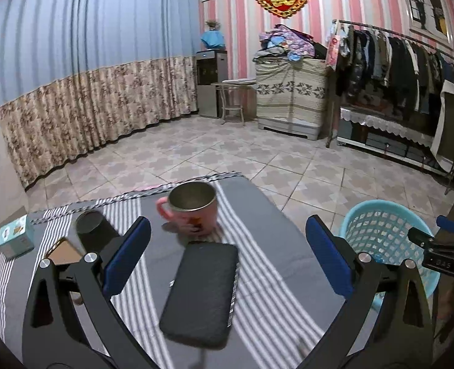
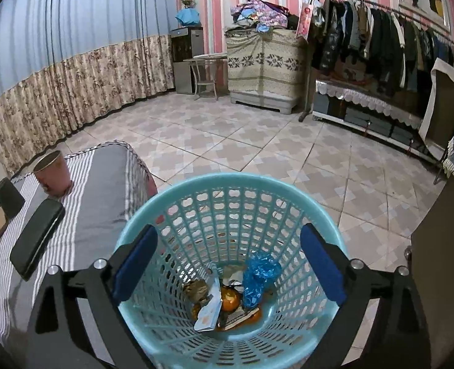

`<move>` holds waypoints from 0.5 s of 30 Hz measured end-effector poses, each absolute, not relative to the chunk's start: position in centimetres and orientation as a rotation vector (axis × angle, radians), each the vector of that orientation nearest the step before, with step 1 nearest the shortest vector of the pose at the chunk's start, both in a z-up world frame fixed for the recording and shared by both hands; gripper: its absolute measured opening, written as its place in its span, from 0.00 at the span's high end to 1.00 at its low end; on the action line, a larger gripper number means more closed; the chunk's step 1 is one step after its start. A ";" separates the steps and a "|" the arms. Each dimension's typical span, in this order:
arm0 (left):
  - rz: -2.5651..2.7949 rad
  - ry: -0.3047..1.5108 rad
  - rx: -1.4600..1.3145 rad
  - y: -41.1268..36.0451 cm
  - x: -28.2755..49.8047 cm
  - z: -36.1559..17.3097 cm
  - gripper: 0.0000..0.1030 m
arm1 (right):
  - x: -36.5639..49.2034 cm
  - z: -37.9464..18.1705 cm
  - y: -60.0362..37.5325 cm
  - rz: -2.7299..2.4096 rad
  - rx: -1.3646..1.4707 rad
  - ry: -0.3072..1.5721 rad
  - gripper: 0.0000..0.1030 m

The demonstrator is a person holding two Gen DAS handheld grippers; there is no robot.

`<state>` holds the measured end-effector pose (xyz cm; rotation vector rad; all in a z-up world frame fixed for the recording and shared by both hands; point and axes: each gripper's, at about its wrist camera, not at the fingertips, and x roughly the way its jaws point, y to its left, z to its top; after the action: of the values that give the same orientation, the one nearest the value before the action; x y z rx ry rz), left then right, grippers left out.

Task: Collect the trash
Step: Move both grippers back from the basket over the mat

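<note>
A light blue mesh basket [image 2: 230, 203] stands on the floor beside the striped table; it also shows in the left wrist view [image 1: 377, 215]. Inside lie a crumpled blue plastic bag [image 2: 259, 272], an orange fruit [image 2: 229, 299], a small white carton [image 2: 210, 310] and brown scraps. My right gripper [image 2: 228, 267] is open and empty, directly over the basket's mouth. My left gripper [image 1: 227, 255] is open and empty above the table, over a black case [image 1: 202, 292].
On the striped tablecloth [image 1: 257, 230] stand a pink mug [image 1: 193, 207], a black cup [image 1: 91, 226], a phone [image 1: 62, 250] and a small teal box [image 1: 14, 236]. Tiled floor, curtains, a covered cabinet [image 1: 291, 98] and a clothes rack [image 1: 411, 61] lie beyond.
</note>
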<state>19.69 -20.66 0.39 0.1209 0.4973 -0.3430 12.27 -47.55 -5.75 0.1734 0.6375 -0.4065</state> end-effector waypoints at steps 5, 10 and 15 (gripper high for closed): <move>-0.310 0.484 0.106 -17.8 19.2 1.0 0.05 | 11.3 -3.9 -45.2 -0.378 0.148 0.591 0.10; -0.269 0.466 0.076 -13.9 18.4 1.9 0.05 | 10.3 -2.1 -42.2 -0.352 0.117 0.538 0.08; -0.229 0.461 0.068 -10.9 17.7 2.3 0.05 | 9.7 -0.6 -39.1 -0.314 0.107 0.497 0.05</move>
<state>17.70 -10.86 2.33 0.0677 0.4613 -0.2294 9.75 -39.14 -0.64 0.1067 0.4972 -0.3140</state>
